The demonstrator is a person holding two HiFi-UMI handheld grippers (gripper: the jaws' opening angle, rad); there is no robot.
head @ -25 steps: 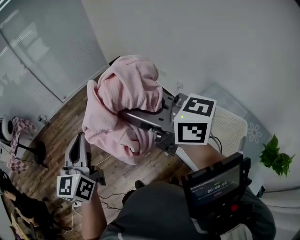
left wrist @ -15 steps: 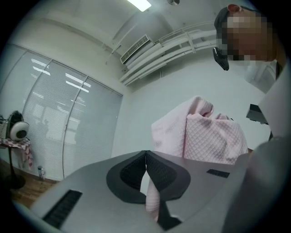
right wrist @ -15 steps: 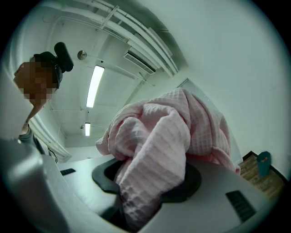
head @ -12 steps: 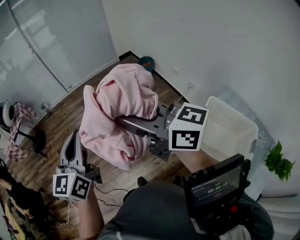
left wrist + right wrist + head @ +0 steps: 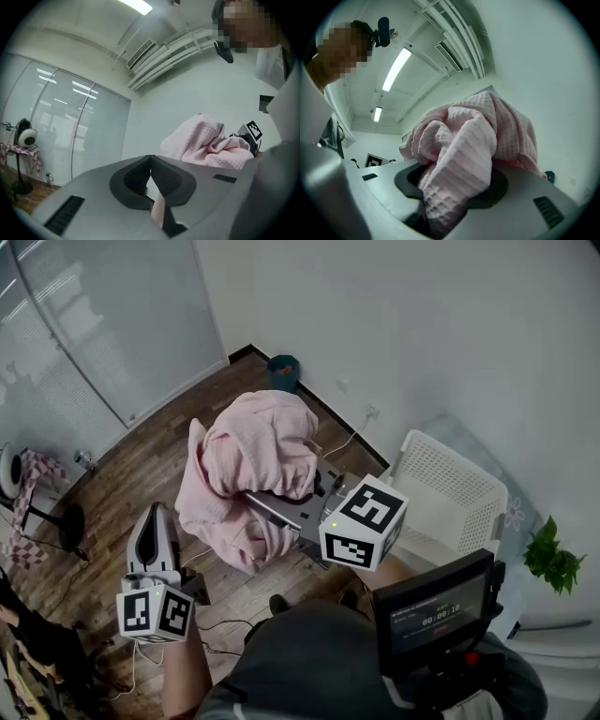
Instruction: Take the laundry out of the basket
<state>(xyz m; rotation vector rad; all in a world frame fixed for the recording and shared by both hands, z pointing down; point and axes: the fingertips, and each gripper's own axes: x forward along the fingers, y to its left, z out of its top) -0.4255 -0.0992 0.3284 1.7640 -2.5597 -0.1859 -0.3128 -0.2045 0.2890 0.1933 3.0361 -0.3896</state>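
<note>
Right tongs [image 5: 457, 183] are clamping the bunched pink laundry [image 5: 255, 454], holding it aloft over the wooden floor [image 5: 131, 474], clear of the white basket [image 5: 452, 486]; left tongs [image 5: 150, 159] are staying pressed together nearby.

Room has a wood-plank floor [image 5: 141, 465], plain white walls [image 5: 422, 324], a glazed partition with blinds [image 5: 103, 324], a teal bin [image 5: 282, 370] in the corner, a potted plant [image 5: 550, 559] and lit ceiling strip lights [image 5: 396, 69].
</note>
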